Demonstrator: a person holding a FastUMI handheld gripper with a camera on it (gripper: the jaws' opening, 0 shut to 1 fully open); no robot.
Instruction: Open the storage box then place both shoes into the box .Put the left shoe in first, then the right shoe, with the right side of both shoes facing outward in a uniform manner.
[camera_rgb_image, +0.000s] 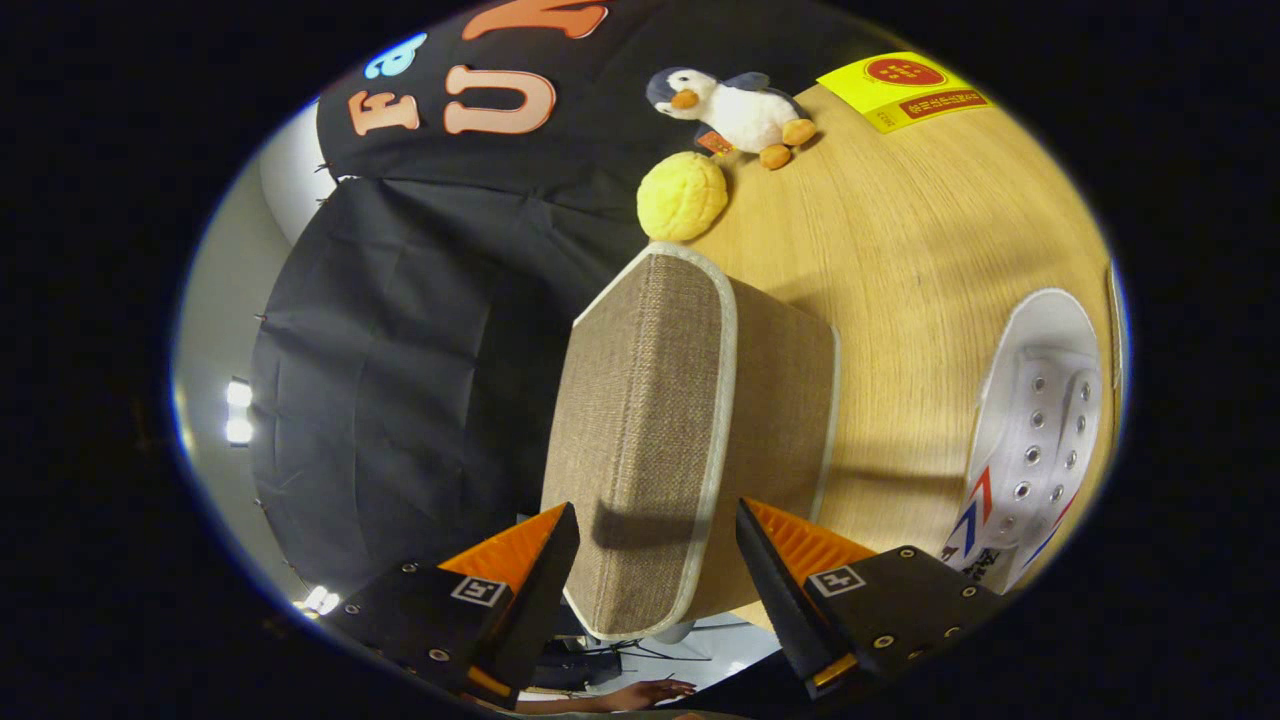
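Jaws (657, 545) standing released, spread either side of the storage box's (690, 420) near end, neither finger touching it. A person's hand (640, 692) resting low beneath the fingers. The box, woven fabric with pale piping, sitting at the table (900, 270) edge nearest the black wall; probably light, its walls soft and giving, so likely best taken by the piped lid rim, not the cloth face. White shoe (1035, 440) lying apart, toward the opposite table edge; canvas soft, sole stiffer, so grip the heel collar. Beyond the box, a yellow ball (682, 196), a plush penguin (735, 110), and a yellow packet (903, 88) at the far corner.
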